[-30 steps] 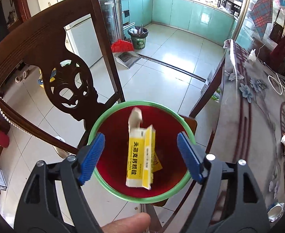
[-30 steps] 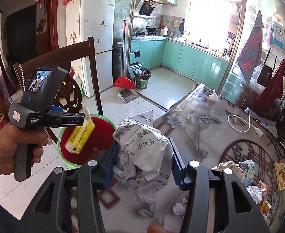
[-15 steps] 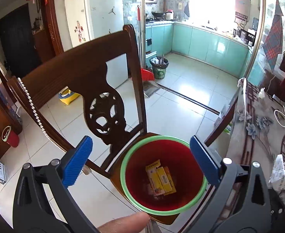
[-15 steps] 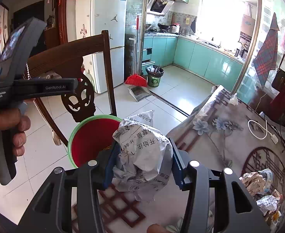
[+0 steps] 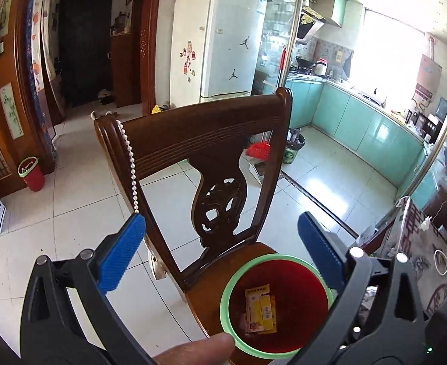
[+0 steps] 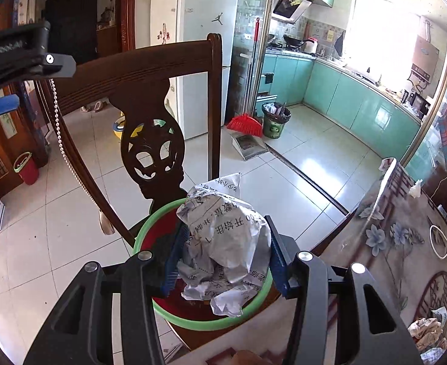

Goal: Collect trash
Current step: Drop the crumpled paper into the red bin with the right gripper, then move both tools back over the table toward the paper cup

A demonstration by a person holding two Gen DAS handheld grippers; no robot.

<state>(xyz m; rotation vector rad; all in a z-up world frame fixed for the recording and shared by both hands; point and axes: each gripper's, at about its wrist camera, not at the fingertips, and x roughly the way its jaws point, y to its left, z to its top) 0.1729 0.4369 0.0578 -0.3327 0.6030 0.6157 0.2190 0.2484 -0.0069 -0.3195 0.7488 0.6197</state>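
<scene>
A red bin with a green rim stands on a dark wooden chair seat. A yellow medicine box lies at its bottom beside other small scraps. My left gripper hangs above and behind the bin, open wide, with nothing between its blue pads. My right gripper is shut on a crumpled newspaper ball and holds it right over the bin's green rim. The paper hides most of the bin's inside in the right wrist view.
The carved chair back with a bead string rises just behind the bin. A table with a floral cloth lies to the right, with more crumpled trash and a white cable. The left tool's black body is at upper left.
The left jaws spread wide and let the yellow box fall into the bin, then the left gripper rose and drew back. The right gripper carried the paper ball from the table to above the bin.
</scene>
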